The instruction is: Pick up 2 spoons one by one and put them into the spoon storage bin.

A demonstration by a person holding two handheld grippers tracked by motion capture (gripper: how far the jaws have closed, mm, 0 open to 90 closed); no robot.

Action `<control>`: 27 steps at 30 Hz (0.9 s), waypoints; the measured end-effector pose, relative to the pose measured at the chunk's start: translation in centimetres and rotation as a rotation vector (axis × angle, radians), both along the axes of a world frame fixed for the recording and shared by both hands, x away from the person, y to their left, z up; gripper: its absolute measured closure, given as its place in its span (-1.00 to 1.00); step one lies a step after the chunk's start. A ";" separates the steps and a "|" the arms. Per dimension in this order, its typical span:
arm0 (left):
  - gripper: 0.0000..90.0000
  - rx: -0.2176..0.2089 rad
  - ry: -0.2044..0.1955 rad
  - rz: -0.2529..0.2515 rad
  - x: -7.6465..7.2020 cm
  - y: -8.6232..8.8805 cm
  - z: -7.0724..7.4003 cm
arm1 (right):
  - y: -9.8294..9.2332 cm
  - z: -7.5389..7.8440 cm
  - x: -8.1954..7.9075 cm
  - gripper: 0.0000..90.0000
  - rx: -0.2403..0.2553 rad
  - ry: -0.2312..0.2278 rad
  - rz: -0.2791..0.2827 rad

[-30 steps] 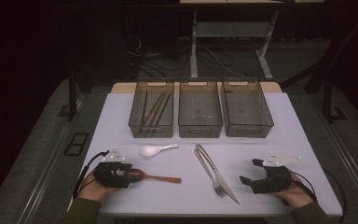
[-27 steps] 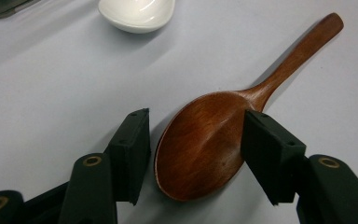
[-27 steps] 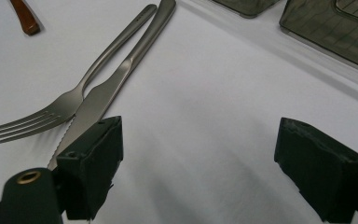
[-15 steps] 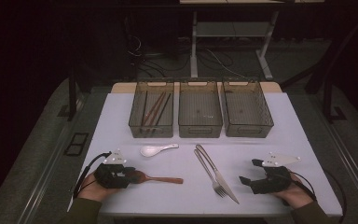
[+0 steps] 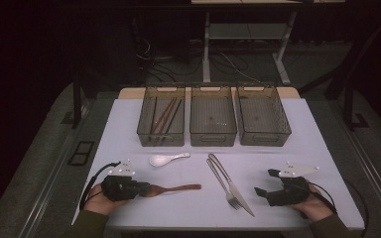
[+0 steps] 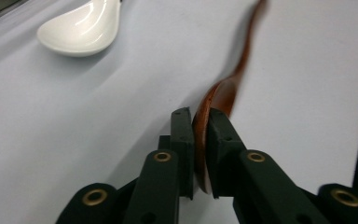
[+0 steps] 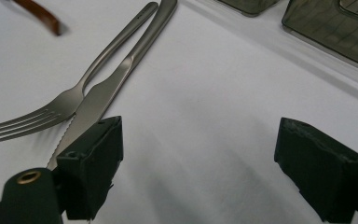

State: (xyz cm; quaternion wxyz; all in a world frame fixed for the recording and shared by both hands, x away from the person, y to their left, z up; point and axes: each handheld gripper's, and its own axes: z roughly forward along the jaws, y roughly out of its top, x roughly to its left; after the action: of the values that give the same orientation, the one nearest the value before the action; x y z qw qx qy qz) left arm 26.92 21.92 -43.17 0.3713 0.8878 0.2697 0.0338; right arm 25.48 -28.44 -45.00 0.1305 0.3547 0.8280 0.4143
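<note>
A brown wooden spoon lies on the white table, its handle pointing right. My left gripper has just closed its jaws and is shut on the spoon's bowl, the two black pads pressing it from both sides. A white ceramic spoon rests just beyond. My right gripper stands open near the front right, jaws wide apart with nothing between them. A metal fork and a metal knife lie side by side to its left.
Three dark see-through bins stand in a row at the back of the table: the left bin holds several chopsticks, the middle bin and the right bin show nothing inside. The table's front edge runs close to both hands.
The left gripper's jaws have closed onto the wooden spoon's bowl. Both hands have stayed in place, and the right gripper is unchanged.
</note>
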 end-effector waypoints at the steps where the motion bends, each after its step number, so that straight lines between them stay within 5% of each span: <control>1: 0.83 0.002 -0.002 -0.006 0.0 0.0 0.0 | 0.0 0.0 0.0 -0.66 0.000 0.001 0.000; 13: 0.84 -0.018 -0.019 0.007 0.1 -0.3 0.1 | 0.1 0.0 0.0 -0.66 -0.001 0.001 0.001; 27: 0.84 -0.053 -0.072 0.103 0.6 -0.8 0.9 | 0.2 -0.1 0.0 -0.66 -0.005 0.003 0.002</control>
State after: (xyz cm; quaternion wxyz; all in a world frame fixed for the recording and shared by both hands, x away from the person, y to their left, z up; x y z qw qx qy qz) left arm 27.54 21.16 -42.25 0.4019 0.8608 0.3024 0.0777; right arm 25.52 -28.20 -45.07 0.1297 0.3542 0.8295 0.4120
